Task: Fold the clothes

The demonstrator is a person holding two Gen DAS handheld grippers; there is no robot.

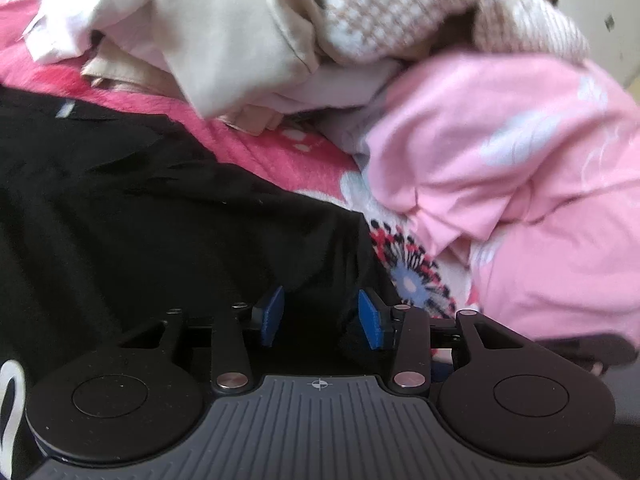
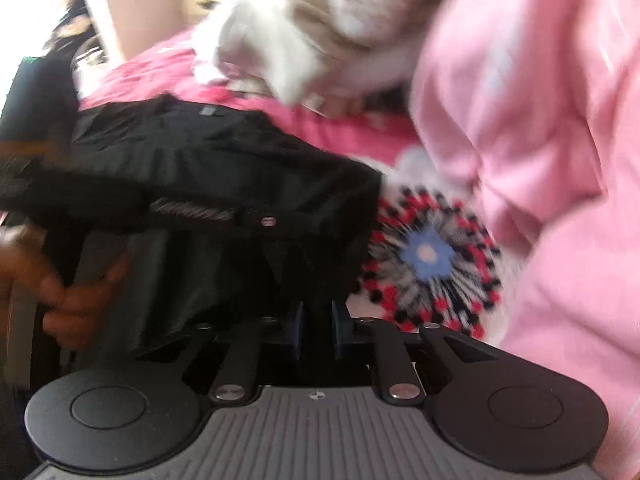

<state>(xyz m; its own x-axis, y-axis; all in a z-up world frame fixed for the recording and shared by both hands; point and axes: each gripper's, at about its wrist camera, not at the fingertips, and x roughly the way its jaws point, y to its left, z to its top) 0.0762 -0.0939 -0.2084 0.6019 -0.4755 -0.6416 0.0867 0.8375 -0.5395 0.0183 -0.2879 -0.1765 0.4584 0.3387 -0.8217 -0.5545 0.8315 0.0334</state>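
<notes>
Black garment (image 1: 140, 208) looks thin, limp, probably slippery; take it at a hem corner. Left gripper (image 1: 320, 316) stands part-open over it, pads clear. Right gripper (image 2: 318, 320) nearly closed; whether it pinches cloth, I can't tell.

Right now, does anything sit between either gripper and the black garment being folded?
Nothing visible does. The left gripper has black garment directly between its blue pads, and the right gripper is at the garment's edge. The pile of light clothes lies beyond it on the pink blanket.
</notes>
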